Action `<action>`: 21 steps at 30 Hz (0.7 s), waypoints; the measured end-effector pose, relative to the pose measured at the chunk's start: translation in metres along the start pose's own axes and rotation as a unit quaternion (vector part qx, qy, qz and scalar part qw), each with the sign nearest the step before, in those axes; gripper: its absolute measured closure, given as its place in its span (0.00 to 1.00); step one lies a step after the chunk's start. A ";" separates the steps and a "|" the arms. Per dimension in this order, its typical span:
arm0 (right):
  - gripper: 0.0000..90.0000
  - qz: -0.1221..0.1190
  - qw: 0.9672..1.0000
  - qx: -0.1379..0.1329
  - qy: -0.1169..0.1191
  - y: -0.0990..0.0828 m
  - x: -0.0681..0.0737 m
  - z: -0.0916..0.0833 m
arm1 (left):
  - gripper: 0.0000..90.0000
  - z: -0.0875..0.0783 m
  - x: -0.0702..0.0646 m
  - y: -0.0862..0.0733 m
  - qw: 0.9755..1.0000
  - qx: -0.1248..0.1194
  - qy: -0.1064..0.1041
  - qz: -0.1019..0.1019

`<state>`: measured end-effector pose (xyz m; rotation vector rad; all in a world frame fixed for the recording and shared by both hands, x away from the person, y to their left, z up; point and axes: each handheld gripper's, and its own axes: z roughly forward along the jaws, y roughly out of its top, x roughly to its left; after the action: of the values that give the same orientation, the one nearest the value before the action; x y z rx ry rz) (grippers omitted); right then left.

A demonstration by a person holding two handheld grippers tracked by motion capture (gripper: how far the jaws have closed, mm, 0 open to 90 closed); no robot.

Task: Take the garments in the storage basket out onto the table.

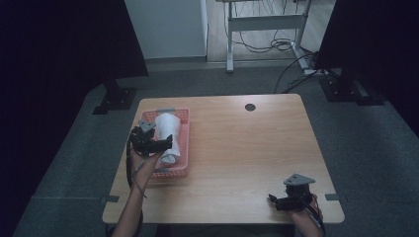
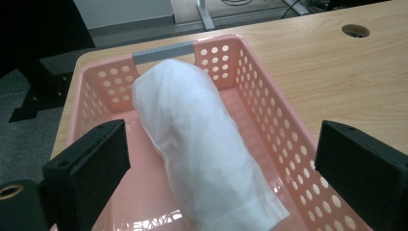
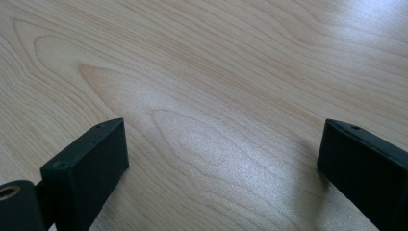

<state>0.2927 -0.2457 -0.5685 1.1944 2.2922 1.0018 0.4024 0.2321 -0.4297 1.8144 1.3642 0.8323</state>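
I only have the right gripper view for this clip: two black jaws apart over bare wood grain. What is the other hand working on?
Observer: The left gripper hangs over a pink perforated basket near the table's left edge, jaws wide apart.
Operator: Anything in the basket?
Observer: A rolled white cloth lies lengthwise in it, between the left gripper's open jaws but not clamped.
Operator: And where is my right gripper on the table?
Observer: The right gripper sits at the near right corner of the wooden table, far from the basket.
Operator: Anything else on the tabletop?
Observer: Just a round cable hole near the far edge.
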 end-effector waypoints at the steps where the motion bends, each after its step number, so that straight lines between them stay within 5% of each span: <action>1: 0.04 0.000 1.000 0.000 0.000 0.000 0.000 0.000 | 0.05 0.002 -0.001 0.000 1.000 0.000 0.001 0.001; 21: 0.04 0.000 1.000 0.001 0.000 0.000 0.000 0.000 | 0.05 0.023 -0.001 0.002 1.000 0.000 0.005 -0.015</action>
<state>0.2926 -0.2457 -0.5684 1.1954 2.2933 1.0005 0.4226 0.2272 -0.4404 1.7884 1.3944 0.8258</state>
